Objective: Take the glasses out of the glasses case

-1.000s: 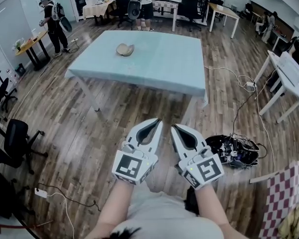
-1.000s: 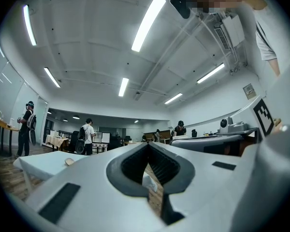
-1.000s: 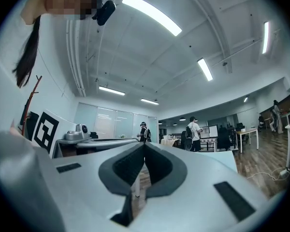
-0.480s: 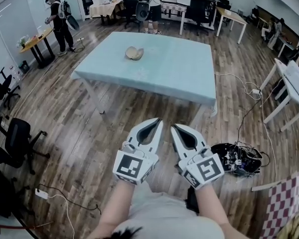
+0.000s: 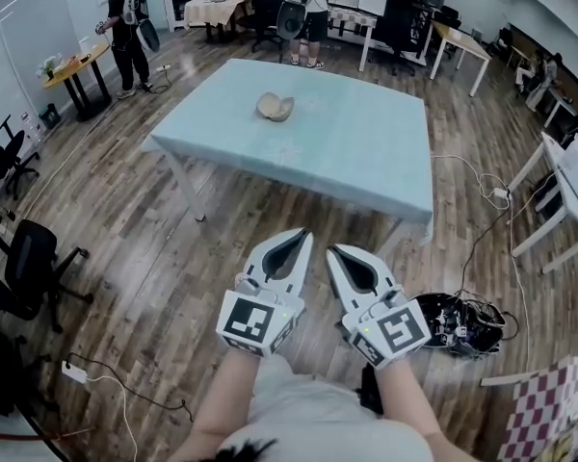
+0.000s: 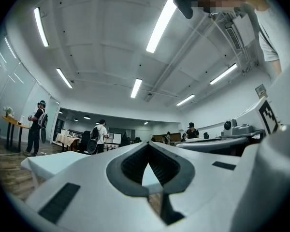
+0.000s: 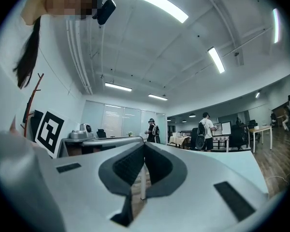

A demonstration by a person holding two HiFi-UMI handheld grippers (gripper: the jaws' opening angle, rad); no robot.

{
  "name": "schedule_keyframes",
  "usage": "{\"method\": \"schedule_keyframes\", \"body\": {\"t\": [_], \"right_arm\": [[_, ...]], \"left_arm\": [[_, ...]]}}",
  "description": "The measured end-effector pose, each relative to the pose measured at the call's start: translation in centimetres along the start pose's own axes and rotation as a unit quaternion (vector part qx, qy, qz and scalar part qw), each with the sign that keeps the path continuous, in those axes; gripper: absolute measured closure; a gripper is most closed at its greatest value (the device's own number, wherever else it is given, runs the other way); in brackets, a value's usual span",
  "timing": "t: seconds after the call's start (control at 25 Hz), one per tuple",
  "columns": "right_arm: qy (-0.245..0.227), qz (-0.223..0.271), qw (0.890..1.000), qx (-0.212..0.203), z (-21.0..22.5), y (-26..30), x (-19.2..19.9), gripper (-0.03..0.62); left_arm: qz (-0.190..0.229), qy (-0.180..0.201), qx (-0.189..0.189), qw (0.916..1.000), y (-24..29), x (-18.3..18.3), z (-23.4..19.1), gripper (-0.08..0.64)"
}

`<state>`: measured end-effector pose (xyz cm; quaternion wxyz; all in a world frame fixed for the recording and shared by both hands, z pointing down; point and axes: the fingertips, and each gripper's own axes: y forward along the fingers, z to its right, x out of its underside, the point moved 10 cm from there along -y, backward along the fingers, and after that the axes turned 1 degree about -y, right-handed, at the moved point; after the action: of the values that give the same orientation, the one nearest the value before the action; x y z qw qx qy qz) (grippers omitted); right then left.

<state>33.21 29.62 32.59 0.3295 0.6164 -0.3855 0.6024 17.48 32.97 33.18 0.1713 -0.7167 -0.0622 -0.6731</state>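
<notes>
Glasses case (image 5: 275,107) is lying on the far left part of the light blue table (image 5: 366,162), and it is looking like an open beige shell; whether glasses are sitting inside it is too small to tell. Both claws are hanging well apart from it, over the wooden floor (image 5: 154,258) on the near side of the table, held side by side just in front of the person's body. The left claw (image 5: 303,236) is pointing toward the table with its jaws clenched, tips meeting and nothing between them. The right claw (image 5: 331,251), just beside it, is likewise clenched on nothing. A black bundle of cables (image 5: 458,320) is resting on the floor to the right of the right claw. People are standing at the far end of the room beyond the table.
</notes>
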Motion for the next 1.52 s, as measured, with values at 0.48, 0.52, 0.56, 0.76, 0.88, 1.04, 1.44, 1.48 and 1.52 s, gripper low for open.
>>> {"method": "schedule_keyframes", "body": {"t": [0.48, 0.52, 0.56, 0.76, 0.88, 1.04, 1.44, 1.48, 1.52], "right_arm": [[0.014, -0.007, 1.0, 0.004, 1.3, 7.6, 0.8, 0.583], [0.014, -0.008, 1.0, 0.006, 1.4, 8.2, 0.9, 0.583], [0.014, -0.008, 1.0, 0.008, 1.5, 8.7, 0.9, 0.583], [0.02, -0.013, 1.0, 0.019, 1.9, 11.8, 1.5, 0.583], [0.027, -0.013, 0.999, 0.024, 2.0, 13.9, 2.0, 0.583], [0.029, -0.007, 0.999, 0.032, 1.7, 16.3, 2.2, 0.583], [0.02, -0.02, 0.999, 0.036, 2.1, 20.3, 2.5, 0.583], [0.02, -0.021, 0.999, 0.036, 2.2, 20.6, 2.5, 0.583], [0.019, -0.023, 0.999, 0.036, 2.1, 20.9, 2.5, 0.583]], "left_arm": [[-0.003, -0.01, 0.002, 0.9999, 3.0, 0.4, -7.5, 0.551], [-0.003, -0.012, 0.003, 0.9999, 3.3, 0.5, -8.1, 0.551], [-0.004, -0.014, 0.004, 0.9999, 3.5, 0.6, -8.7, 0.551], [-0.01, -0.018, 0.016, 0.9997, 4.6, 1.2, -11.6, 0.551], [-0.015, -0.019, 0.019, 0.9995, 5.1, 1.4, -13.6, 0.551], [-0.013, -0.026, 0.017, 0.9994, 5.3, 1.4, -16.2, 0.551], [-0.015, -0.035, 0.036, 0.9986, 6.4, 2.2, -19.4, 0.551], [-0.014, -0.036, 0.037, 0.9986, 6.4, 2.2, -19.7, 0.551], [-0.014, -0.037, 0.037, 0.9986, 6.4, 2.2, -20.0, 0.551]]}}
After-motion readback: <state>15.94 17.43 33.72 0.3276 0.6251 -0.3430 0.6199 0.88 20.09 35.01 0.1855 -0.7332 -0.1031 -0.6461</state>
